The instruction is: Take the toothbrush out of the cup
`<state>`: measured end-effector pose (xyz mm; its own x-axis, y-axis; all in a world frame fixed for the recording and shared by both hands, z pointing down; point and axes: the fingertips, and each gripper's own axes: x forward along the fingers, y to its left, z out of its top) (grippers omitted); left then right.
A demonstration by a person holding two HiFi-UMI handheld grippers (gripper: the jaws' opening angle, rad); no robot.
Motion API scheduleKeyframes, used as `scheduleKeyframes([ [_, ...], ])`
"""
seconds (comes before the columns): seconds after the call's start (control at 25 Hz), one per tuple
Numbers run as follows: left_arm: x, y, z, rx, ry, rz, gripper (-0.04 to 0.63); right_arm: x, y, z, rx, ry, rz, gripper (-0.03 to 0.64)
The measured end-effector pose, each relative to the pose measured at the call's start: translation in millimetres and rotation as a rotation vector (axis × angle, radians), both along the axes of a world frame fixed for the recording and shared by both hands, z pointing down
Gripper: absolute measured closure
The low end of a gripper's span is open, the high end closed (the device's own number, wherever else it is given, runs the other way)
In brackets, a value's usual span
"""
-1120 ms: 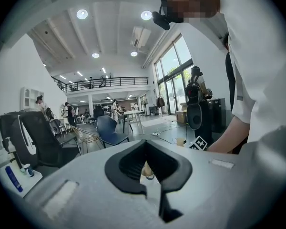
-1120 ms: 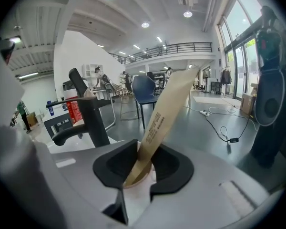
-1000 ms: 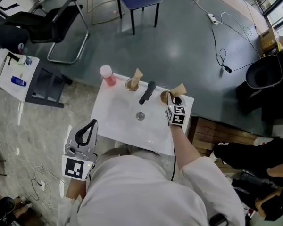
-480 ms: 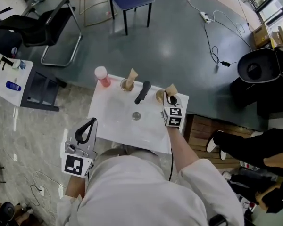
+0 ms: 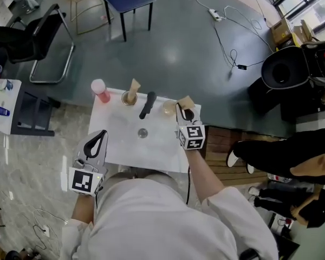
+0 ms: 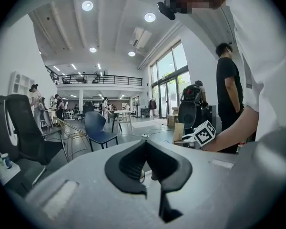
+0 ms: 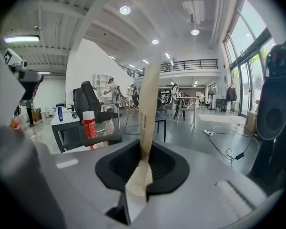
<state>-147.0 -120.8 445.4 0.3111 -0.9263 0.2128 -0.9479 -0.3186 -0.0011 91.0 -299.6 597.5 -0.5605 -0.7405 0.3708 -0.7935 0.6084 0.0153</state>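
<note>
At the bench's [image 5: 124,148] left edge, the left claw [image 5: 99,140] hangs idle, pressed together on nothing and well apart from the work. Along the far side stand a red bottle [image 5: 100,90], a second cup [image 5: 129,97] with its own wrapped brush, a black tap [image 5: 148,105], then the cup [image 5: 169,108] in question. The right claw [image 5: 187,114], whose jaws have just been closing, pinches the paper-wrapped toothbrush [image 7: 147,113] near its lower end. The brush stands upright just beside and above the cup's rim.

Judged step: extraction, with the grip made. Whether the brush's lower end is clear of the rim cannot be confirmed.

The next move calls for a straight upward draw, then a carry aside under a firm pinch, since the paper sleeve may slip. The tap, close on the cup's left, is the only likely obstruction.
</note>
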Motion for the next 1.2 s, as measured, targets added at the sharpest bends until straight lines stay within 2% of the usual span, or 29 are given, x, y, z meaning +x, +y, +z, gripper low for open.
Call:
scheduleKeyframes([
  [0.52,11.5,-20.9,36.4,-0.01,0.016,0.026,0.589,-0.4,28.4,-61.4,0.069,-0.009,-0.043,0.574],
  [1.2,17.2,-65.0,123.9,-0.129,0.01,0.028,0.588,8.4,58.0,-112.9,0.104,-0.016,-0.063,0.574],
])
